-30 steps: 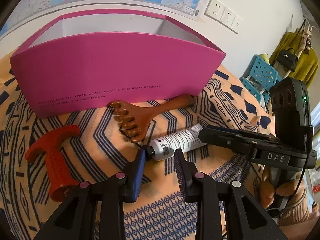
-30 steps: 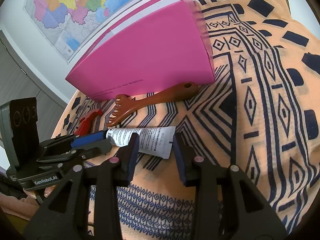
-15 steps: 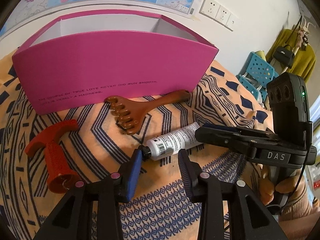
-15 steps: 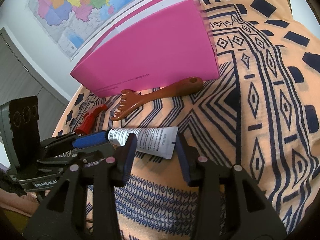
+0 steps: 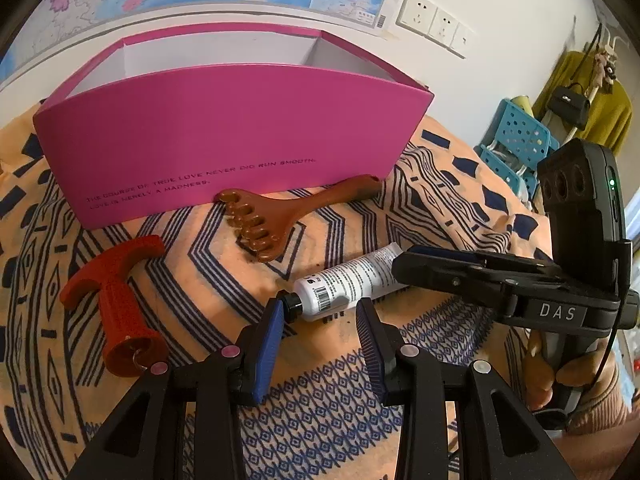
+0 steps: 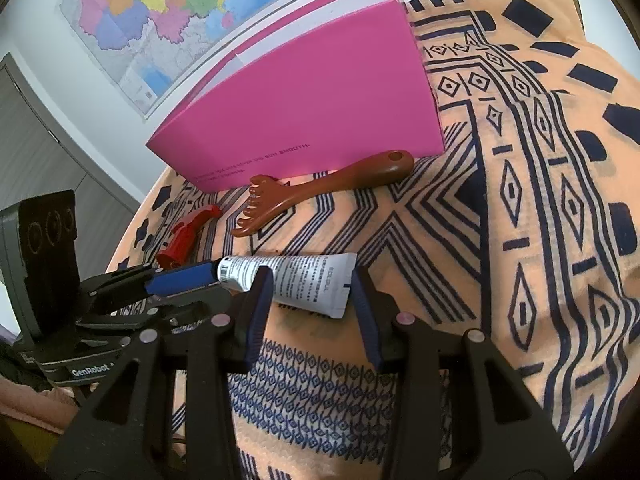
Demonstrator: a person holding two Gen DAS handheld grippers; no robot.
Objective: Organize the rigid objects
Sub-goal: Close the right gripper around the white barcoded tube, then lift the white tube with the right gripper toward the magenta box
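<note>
White tube (image 5: 348, 284) – crimped end hidden behind right gripper (image 5: 412, 258), cap showing

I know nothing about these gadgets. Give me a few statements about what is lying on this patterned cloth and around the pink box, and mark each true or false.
1. The white tube lies flat on the patterned cloth. True.
2. The brown wooden massage rake is inside the pink box. False: it lies on the cloth in front of the box.
3. The red handle lies apart from the tube. True.
4. The tube's cap is red. False: it is black.
5. The left gripper is clamped on the red handle. False: its jaws stand open near the tube's cap end.
</note>
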